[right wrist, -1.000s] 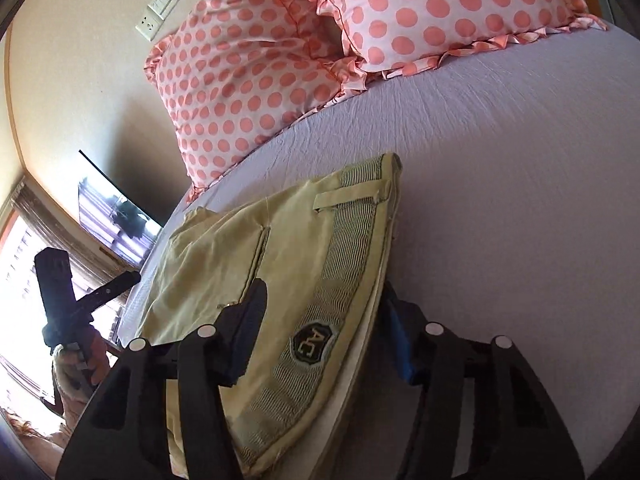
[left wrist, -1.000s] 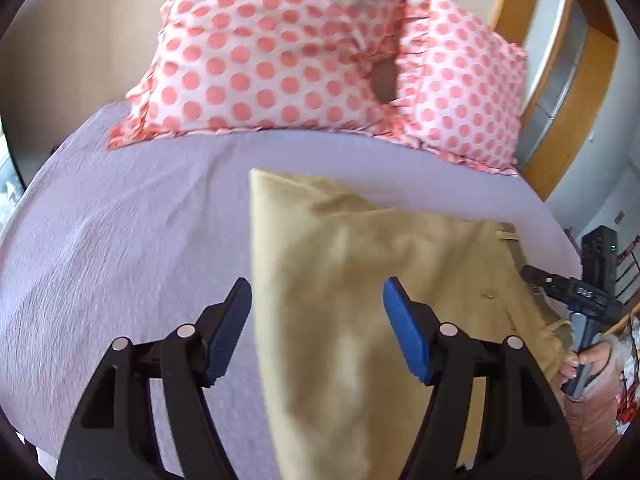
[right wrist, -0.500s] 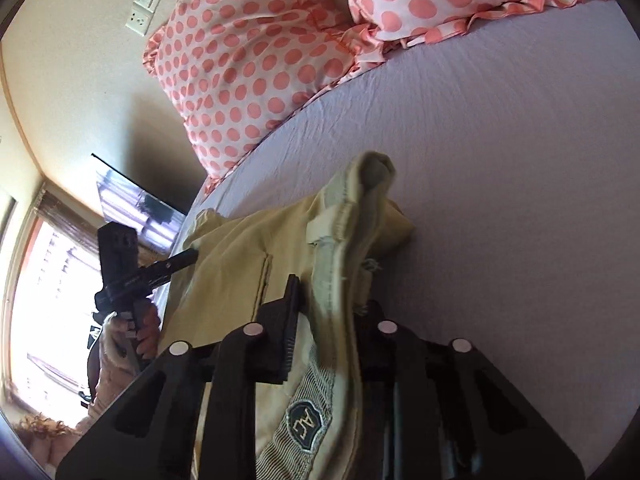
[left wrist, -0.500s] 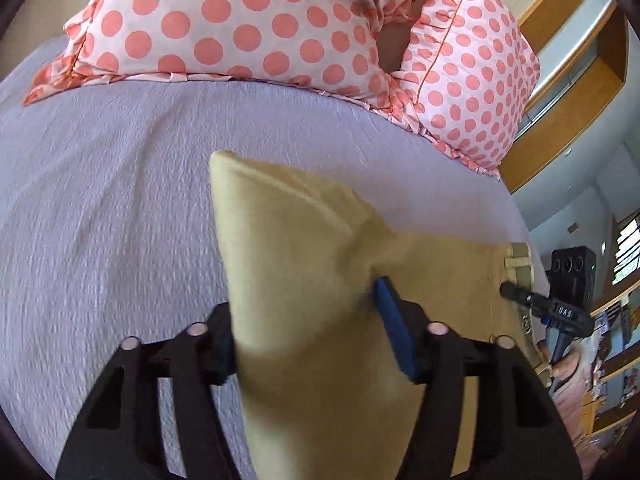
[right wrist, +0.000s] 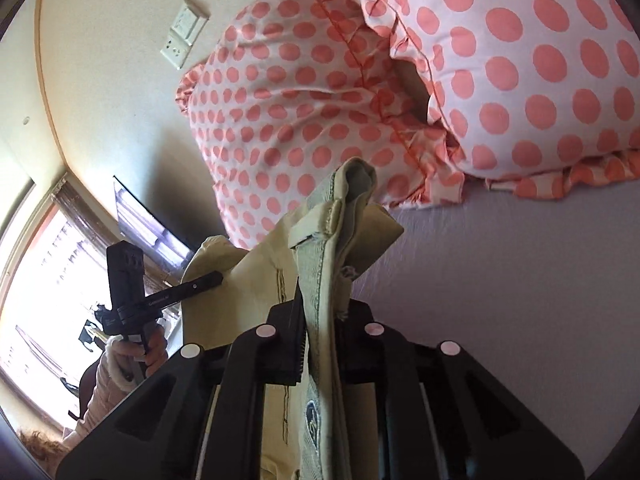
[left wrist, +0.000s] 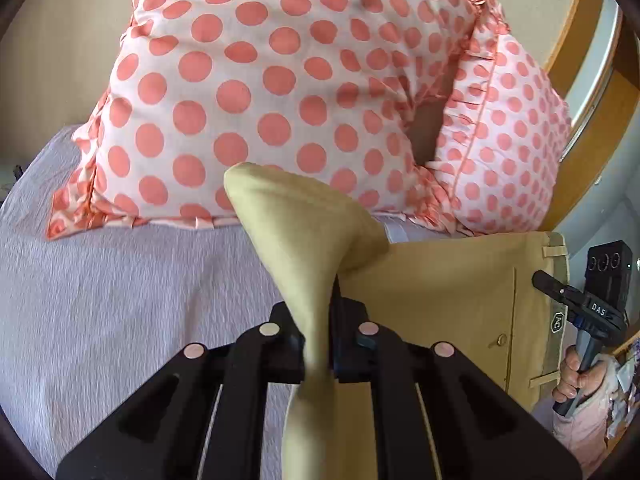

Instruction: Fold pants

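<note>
Left gripper point(left wrist: 318, 344) is clamped tight on a bunched fold of the yellow khaki pants point(left wrist: 440, 288); fabric pinched between the jaws flares up into a pointed corner in front of the polka-dot pillows point(left wrist: 256, 92); rest of the pants stretches to the right, off the lavender bedsheet point(left wrist: 120, 300), with a buttoned back pocket and belt loop showing near the far edge. Right gripper point(right wrist: 320, 344) is likewise closed on the pants point(right wrist: 256, 280), gripping the waistband; grey-green inner lining and a belt loop stick up above the jaws, part of a logo patch sits below them. In the left wrist view the right gripper point(left wrist: 560, 292) is seen at the waistband edge, held by the right hand point(left wrist: 576, 376); in the right wrist view the left gripper point(right wrist: 200, 284) reaches the far side of the pants, held by the left hand point(right wrist: 148, 352). Pants hang between the two grippers over the sheet point(right wrist: 520, 280); pillows point(right wrist: 400, 80) lean at the wall, wall socket plate point(right wrist: 182, 36) above them.
</note>
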The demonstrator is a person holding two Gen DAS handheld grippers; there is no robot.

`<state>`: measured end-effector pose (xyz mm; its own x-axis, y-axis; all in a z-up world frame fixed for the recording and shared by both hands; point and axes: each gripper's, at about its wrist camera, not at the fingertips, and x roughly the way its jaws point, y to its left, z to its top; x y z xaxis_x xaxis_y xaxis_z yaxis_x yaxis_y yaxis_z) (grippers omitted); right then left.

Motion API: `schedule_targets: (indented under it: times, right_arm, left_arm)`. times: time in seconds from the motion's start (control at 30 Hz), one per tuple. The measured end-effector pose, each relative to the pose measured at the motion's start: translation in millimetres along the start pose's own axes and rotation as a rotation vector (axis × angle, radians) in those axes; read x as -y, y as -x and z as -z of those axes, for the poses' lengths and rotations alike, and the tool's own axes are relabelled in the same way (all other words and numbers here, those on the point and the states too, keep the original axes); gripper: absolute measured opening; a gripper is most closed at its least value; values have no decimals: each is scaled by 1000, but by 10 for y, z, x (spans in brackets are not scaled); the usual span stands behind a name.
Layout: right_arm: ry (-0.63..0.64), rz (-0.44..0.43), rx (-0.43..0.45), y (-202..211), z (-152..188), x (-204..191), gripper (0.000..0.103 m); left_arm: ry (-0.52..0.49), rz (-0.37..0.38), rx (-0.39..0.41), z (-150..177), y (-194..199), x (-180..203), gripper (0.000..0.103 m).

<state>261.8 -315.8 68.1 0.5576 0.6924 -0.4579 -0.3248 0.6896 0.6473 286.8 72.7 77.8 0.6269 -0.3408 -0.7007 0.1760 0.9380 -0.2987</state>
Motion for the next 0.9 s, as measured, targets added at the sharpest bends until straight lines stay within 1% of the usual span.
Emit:
schedule_targets:
  times: [0.07,0.1,0.13,0.17,0.2,0.23,0.27,0.3,0.33,0.37,0.4,0.43,0.47,0.5,0.53,0.57,0.6,0.63,0.67,0.7,0.73,0.77,0.83,0.87,0.9]
  right_arm:
    - [5,92,-14,-239,-108,128,14]
    - [-3,159,-51,-367,-107,209,18]
    - [-8,244,-96,-466,-86,296,20]
    - [-7,326,-119,-486,-51,367,27]
    - [-2,365,-111,-425,-14,404,31]
    - [8,380,-77,-305,31,388,34]
    - [15,391,-45,-179,71,342,45]
    - [17,369,-16,-48,114,276,61]
    - [15,325,1,41,146,199,66]
    - [10,266,3,110,195,130,71]
    - [4,219,-6,137,236,66,72]
    - [-4,178,-23,132,284,16,72]
    - [-15,150,-41,103,323,-12,72]
    - [-35,131,-61,51,358,-11,75]
    - [-60,136,-90,-32,384,16,80]
    - [-82,157,-120,-127,393,57,84]
    - [-107,180,-151,-210,419,107,85]
    - [-106,176,-128,-205,425,103,85]
    - [-111,189,-132,-184,440,67,85]
    - [-109,220,-140,-158,455,17,85]
    - [-83,262,-127,-87,493,-68,85]
    - [-41,294,-104,17,562,-171,87]
    - [66,343,-58,232,763,-414,98]
    - [107,373,-41,321,888,-530,102]
    - [139,406,-26,401,1027,-633,102]
  left_arm:
    - [-12,-78,-23,-91,-276,3,11]
    - [-23,-130,-50,-88,-403,-9,16]
    - [-32,-171,-72,-57,-483,-16,22]
    - [-44,-208,-65,-9,-478,-25,24]
    - [-64,-239,-37,50,-406,-26,26]
    - [-90,-266,-2,111,-299,-15,26]
    - [-113,-280,34,173,-174,6,27]
    - [-125,-274,65,236,-44,34,30]
    - [-125,-232,82,294,74,71,38]
    - [-116,-170,84,345,160,118,43]
    - [-101,-101,71,397,205,170,53]
    - [-91,-38,47,451,205,232,58]
    - [-87,6,13,505,163,296,58]
    - [-83,26,-25,545,76,353,58]
    - [-78,22,-63,571,-41,385,58]
    - [-69,-1,-97,601,-194,416,58]
    - [-58,-19,-123,625,-316,402,56]
    - [-65,-32,-99,655,-331,409,55]
    - [-74,-74,-84,675,-297,431,54]
    - [-73,-107,-90,701,-247,448,54]
    - [-70,-105,-87,745,-157,451,56]
    - [-74,-99,-73,809,-29,449,59]
    - [-97,-129,-32,994,275,445,80]
    - [-105,-152,-13,1113,428,434,84]
    - [-113,-169,0,1248,566,435,88]
